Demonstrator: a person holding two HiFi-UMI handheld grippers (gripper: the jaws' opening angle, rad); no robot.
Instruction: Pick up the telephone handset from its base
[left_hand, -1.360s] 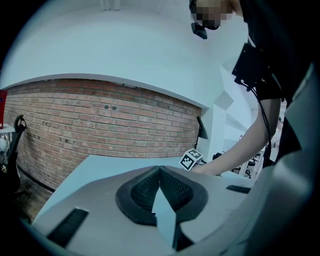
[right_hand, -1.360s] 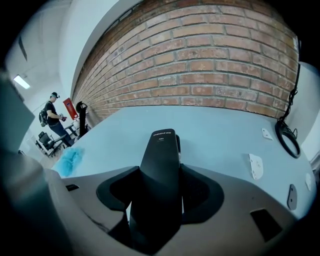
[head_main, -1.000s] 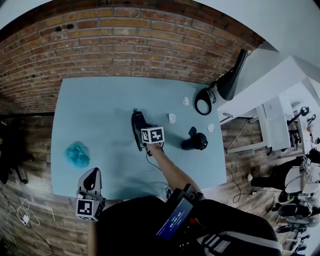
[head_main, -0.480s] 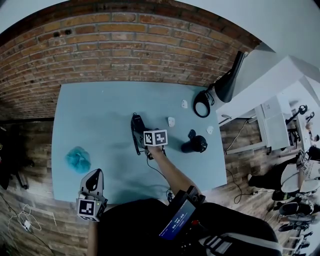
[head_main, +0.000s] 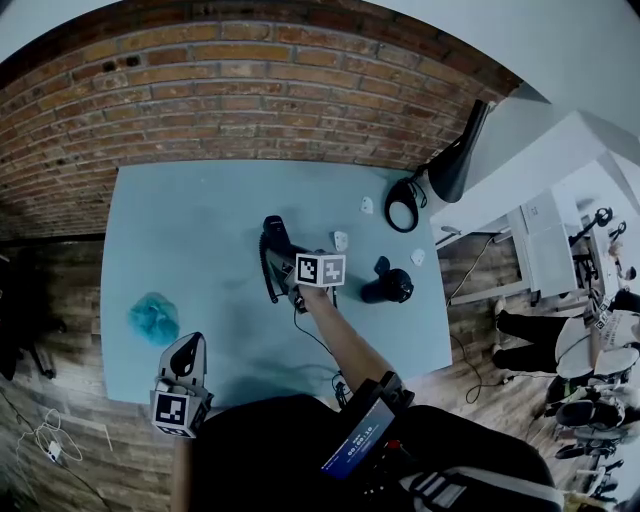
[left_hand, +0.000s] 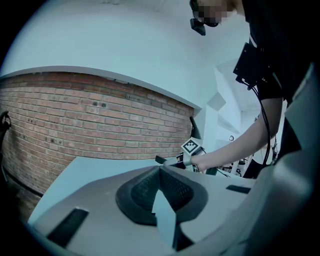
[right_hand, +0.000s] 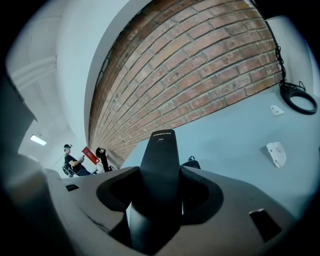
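Observation:
The black telephone handset (right_hand: 160, 170) stands between the jaws of my right gripper (right_hand: 161, 187), which is shut on it and holds it above the blue table. In the head view the handset (head_main: 276, 240) sticks out to the upper left of the right gripper (head_main: 292, 264), and its coiled cord (head_main: 267, 275) hangs beside it. A small black shape (right_hand: 192, 162) lies on the table just beyond the jaws; whether it is the base I cannot tell. My left gripper (head_main: 186, 347) hovers at the table's near edge, well away from the phone, its pads (left_hand: 172, 187) together with nothing held.
On the blue table (head_main: 190, 210) lie a teal crumpled lump (head_main: 153, 315), a black device (head_main: 390, 286), three small white pieces (head_main: 341, 240) and a black cable ring (head_main: 404, 203). A brick wall (head_main: 250, 80) rises behind the table. A black lamp (head_main: 455, 155) stands at the far right corner.
My right gripper has risen and rolled with the handset in it, and its marker cube has shifted slightly right. The left gripper has stayed in place.

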